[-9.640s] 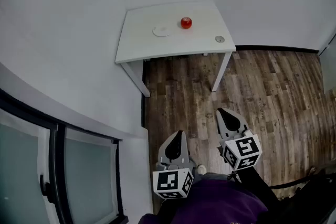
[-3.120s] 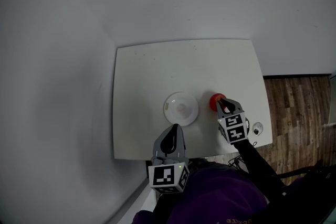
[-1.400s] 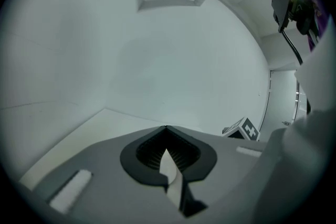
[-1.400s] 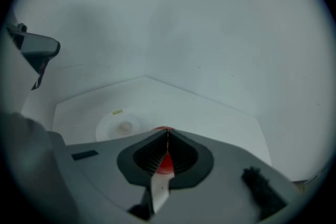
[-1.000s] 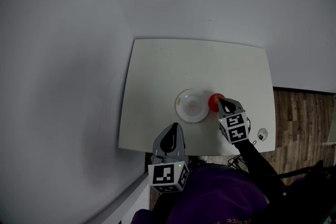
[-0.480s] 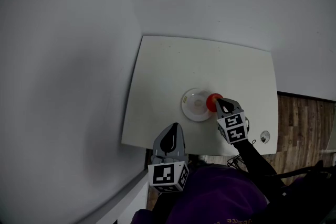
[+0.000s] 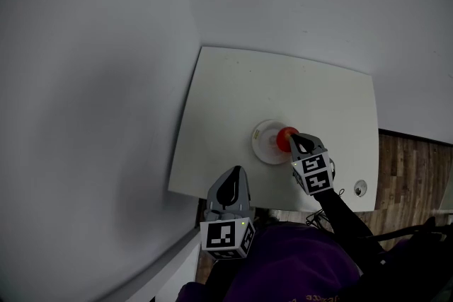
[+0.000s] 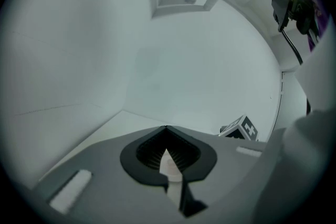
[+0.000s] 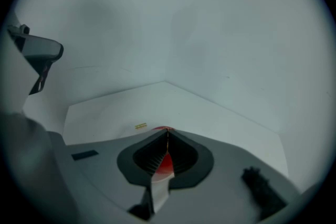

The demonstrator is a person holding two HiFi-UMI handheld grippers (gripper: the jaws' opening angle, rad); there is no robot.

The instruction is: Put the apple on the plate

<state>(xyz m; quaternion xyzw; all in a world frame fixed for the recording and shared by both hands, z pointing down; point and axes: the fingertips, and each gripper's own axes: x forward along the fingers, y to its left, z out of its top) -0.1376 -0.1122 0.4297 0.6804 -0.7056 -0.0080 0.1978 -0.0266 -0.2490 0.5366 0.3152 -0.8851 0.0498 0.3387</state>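
A red apple [image 7: 286, 138] is over the right part of the small white plate [image 7: 267, 141], which sits on the white table [image 7: 233, 99]. My right gripper [image 7: 293, 141] is shut on the apple. In the right gripper view the apple's red skin [image 9: 165, 163] shows between the closed jaws of the right gripper [image 9: 167, 134]. Whether the apple rests on the plate or hangs just above it, I cannot tell. My left gripper [image 7: 235, 170] is shut and empty, held near the table's front edge, left of the plate. The left gripper [image 8: 166, 128] faces the pale wall.
A round cable grommet [image 7: 361, 188] sits in the table's near right corner. A small yellow mark [image 9: 140, 126] lies on the tabletop beyond the apple. Grey walls close in behind and to the left. Wood floor [image 7: 414, 173] shows at the right.
My right gripper has carried the apple left, from beside the plate's right edge to over the plate's right part. The left gripper has stayed put.
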